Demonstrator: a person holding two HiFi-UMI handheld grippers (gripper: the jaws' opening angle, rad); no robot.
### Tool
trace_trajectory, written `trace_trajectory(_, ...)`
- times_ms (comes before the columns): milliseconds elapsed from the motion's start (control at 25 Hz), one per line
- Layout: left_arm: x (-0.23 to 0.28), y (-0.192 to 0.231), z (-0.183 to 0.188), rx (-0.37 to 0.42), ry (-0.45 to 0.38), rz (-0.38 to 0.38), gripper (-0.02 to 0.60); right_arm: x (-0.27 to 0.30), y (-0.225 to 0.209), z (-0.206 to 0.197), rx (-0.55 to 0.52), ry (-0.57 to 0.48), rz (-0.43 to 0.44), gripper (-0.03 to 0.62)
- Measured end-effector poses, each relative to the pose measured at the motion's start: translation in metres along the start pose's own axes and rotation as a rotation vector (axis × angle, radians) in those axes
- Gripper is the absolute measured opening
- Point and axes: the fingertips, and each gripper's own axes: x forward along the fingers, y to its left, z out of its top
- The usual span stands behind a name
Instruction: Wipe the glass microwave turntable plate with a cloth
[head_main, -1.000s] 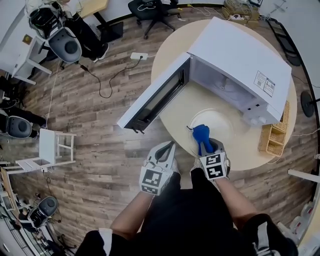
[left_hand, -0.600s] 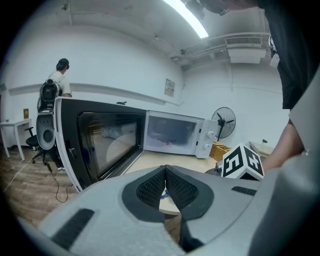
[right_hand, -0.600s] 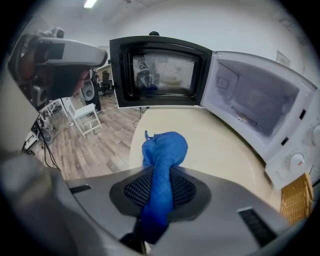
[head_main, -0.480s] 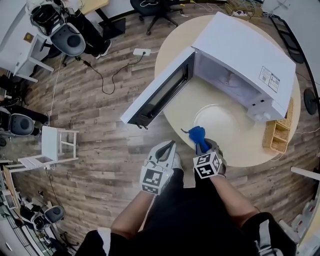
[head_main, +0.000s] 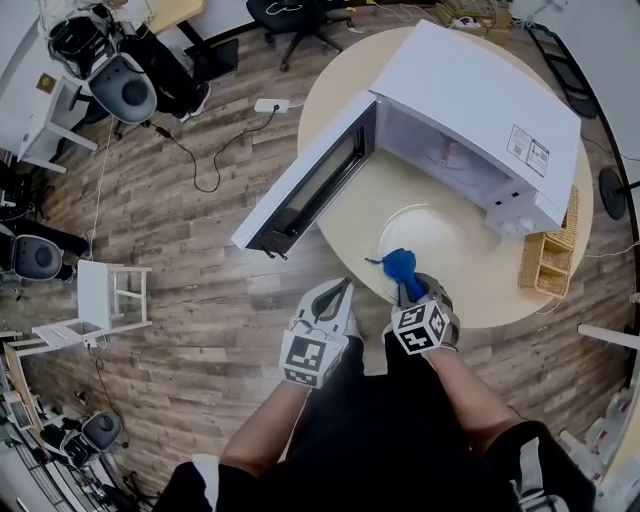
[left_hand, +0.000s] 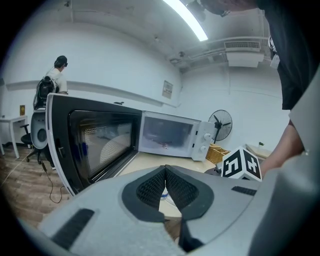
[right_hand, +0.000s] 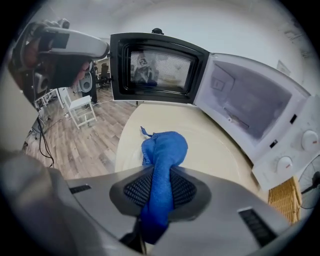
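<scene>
The clear glass turntable plate (head_main: 430, 240) lies flat on the round beige table (head_main: 360, 215), in front of the open white microwave (head_main: 470, 110). My right gripper (head_main: 408, 291) is shut on a blue cloth (head_main: 401, 265), whose bunched end hangs over the plate's near-left rim. In the right gripper view the blue cloth (right_hand: 162, 155) runs between the jaws of my right gripper (right_hand: 159, 190), above the plate (right_hand: 200, 150). My left gripper (head_main: 335, 298) is shut and empty, held off the table's edge over the floor; the left gripper view shows my left gripper (left_hand: 165, 187) with pads pressed together.
The microwave door (head_main: 305, 185) swings out left past the table edge. A wicker basket (head_main: 548, 260) sits at the table's right rim. Chairs (head_main: 120, 85), a white stool (head_main: 110, 295) and a power strip (head_main: 270, 104) stand on the wood floor. A person (left_hand: 52, 80) stands far behind.
My right gripper with the blue cloth has shifted slightly over the plate's near-left rim. The left gripper has stayed in place.
</scene>
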Motion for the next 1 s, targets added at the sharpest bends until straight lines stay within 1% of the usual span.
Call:
trace_trajectory(160, 0.002, -0.004, 0.001, 0.010, 0.004, -0.017, 0.005, -0.004, -0.016, -0.010, 0.013, 0.015, -0.039, 0.066)
trace_trajectory(360, 0.009, -0.008, 0.000, 0.021, 0.013, -0.029, 0.006, -0.008, -0.041, -0.026, -0.018, 0.041, -0.095, 0.067)
trace_trajectory(640, 0.017, -0.016, 0.006, 0.036, 0.005, -0.051, 0.006, -0.013, -0.078, -0.046, -0.005, 0.081, -0.158, 0.067)
trace_trajectory(1000, 0.025, -0.025, 0.021, 0.055, -0.006, -0.070, 0.006, -0.020, -0.127, -0.070, 0.008, 0.109, -0.254, 0.067)
